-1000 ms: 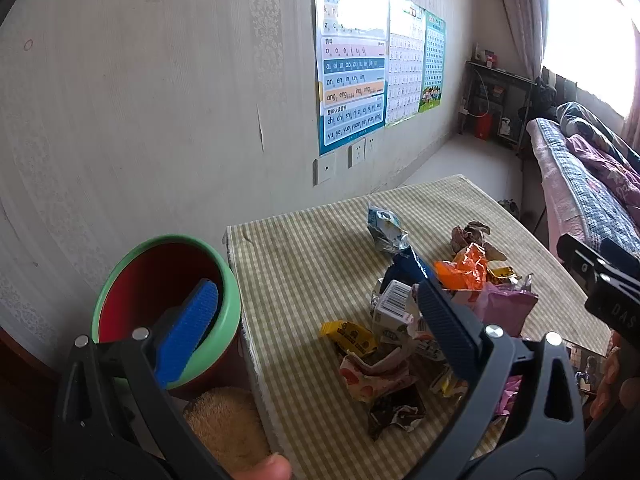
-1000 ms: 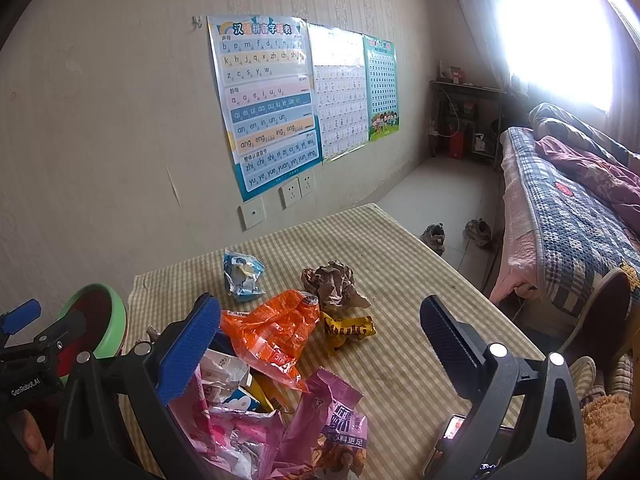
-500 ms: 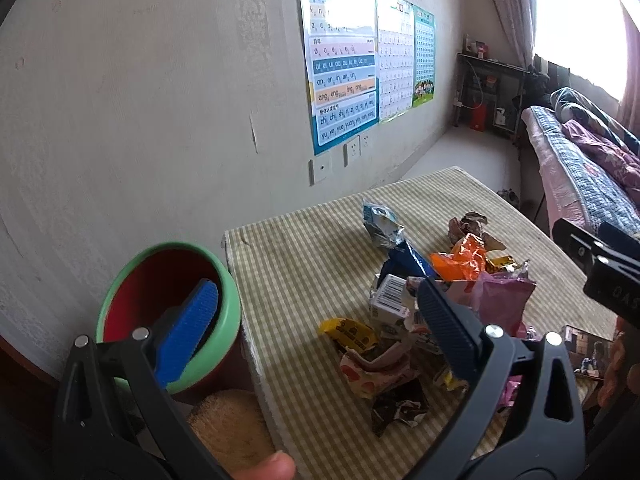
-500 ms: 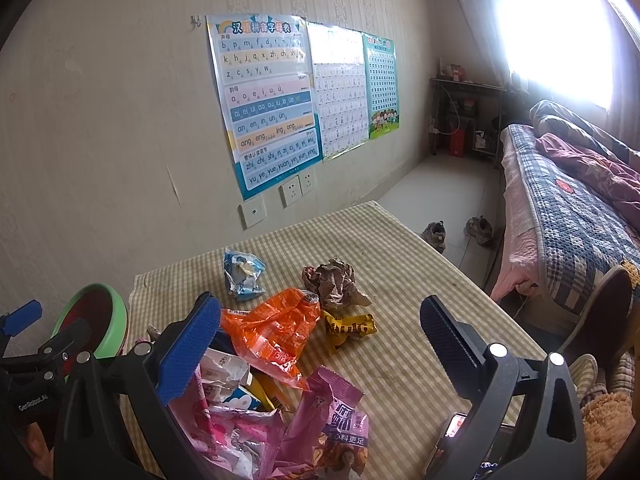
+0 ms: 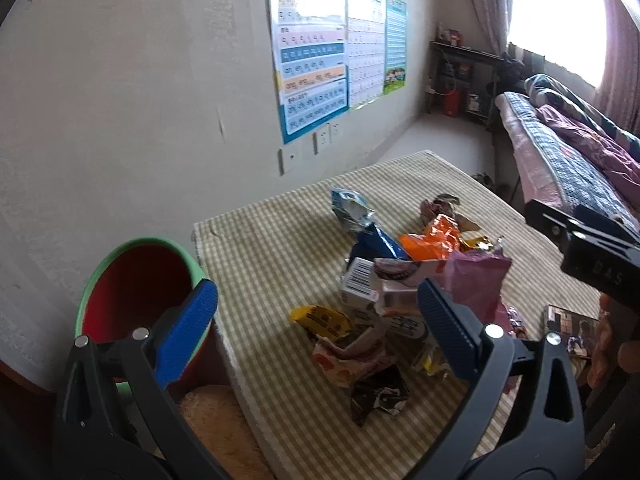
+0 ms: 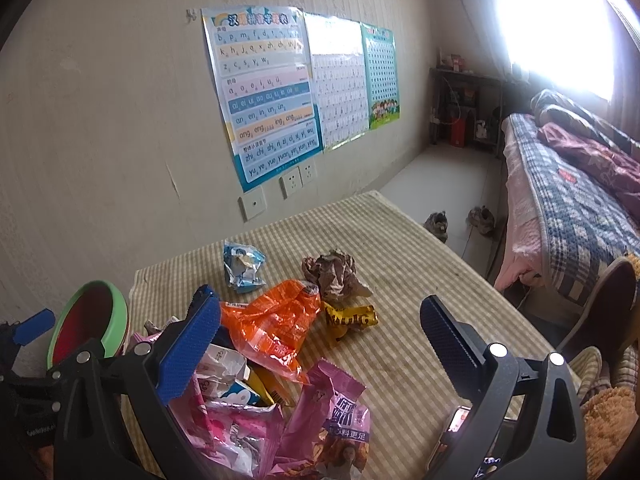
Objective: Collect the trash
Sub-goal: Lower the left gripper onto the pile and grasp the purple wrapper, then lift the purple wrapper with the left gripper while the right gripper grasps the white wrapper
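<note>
A pale wall (image 6: 100, 120) is running along the left, its surface cracking in one spot. Three posters (image 6: 272, 92) are hanging on it in a row, with sockets (image 6: 296, 178) sitting just beneath them. Daylight is pouring through a window (image 6: 560, 28) at the far right, washing out that corner (the curtain (image 5: 484, 4) beside it is barely showing). A dark shelf (image 6: 464, 108) is standing against the far wall, holding small items too blurred to tell. A bed (image 6: 568, 208) with a checked quilt is lying along the right side. Two shoes (image 6: 460, 220) are resting on the pale floor (image 6: 440, 176) beside it. A table (image 6: 420, 248) under a striped cloth is filling the foreground.
</note>
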{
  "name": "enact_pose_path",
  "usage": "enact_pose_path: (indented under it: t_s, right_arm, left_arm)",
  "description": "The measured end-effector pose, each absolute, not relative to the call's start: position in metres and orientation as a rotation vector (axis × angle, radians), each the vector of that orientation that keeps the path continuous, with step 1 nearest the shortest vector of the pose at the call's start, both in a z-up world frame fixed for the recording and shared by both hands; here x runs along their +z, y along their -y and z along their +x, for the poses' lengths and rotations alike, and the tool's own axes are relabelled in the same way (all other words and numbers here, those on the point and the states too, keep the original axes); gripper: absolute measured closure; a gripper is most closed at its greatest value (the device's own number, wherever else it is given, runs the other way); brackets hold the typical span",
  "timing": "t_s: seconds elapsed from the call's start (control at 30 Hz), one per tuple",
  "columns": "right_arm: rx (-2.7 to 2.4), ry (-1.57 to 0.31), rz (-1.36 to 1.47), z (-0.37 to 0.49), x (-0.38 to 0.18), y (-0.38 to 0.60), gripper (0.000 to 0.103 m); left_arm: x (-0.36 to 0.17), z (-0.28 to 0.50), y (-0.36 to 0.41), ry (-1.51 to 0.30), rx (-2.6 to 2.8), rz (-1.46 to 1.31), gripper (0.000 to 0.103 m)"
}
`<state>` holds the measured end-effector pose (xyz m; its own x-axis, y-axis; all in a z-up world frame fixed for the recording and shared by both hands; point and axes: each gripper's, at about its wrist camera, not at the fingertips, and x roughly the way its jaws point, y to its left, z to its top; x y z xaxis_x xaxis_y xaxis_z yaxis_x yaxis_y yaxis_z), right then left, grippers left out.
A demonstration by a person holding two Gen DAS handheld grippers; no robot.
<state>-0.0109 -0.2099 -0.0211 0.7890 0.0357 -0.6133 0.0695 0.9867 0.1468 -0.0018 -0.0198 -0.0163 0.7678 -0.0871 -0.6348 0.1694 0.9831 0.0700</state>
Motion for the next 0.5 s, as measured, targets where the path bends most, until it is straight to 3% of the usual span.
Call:
enact_pose_path:
  t_s: [0.5]
  right_arm:
    - [-0.061, -0.753, 0.253, -0.002, -0.035, 0.235, 0.007]
  left_arm:
    - [-0.036, -0.015, 0.064, -0.77, -0.479, 0.112, 0.005]
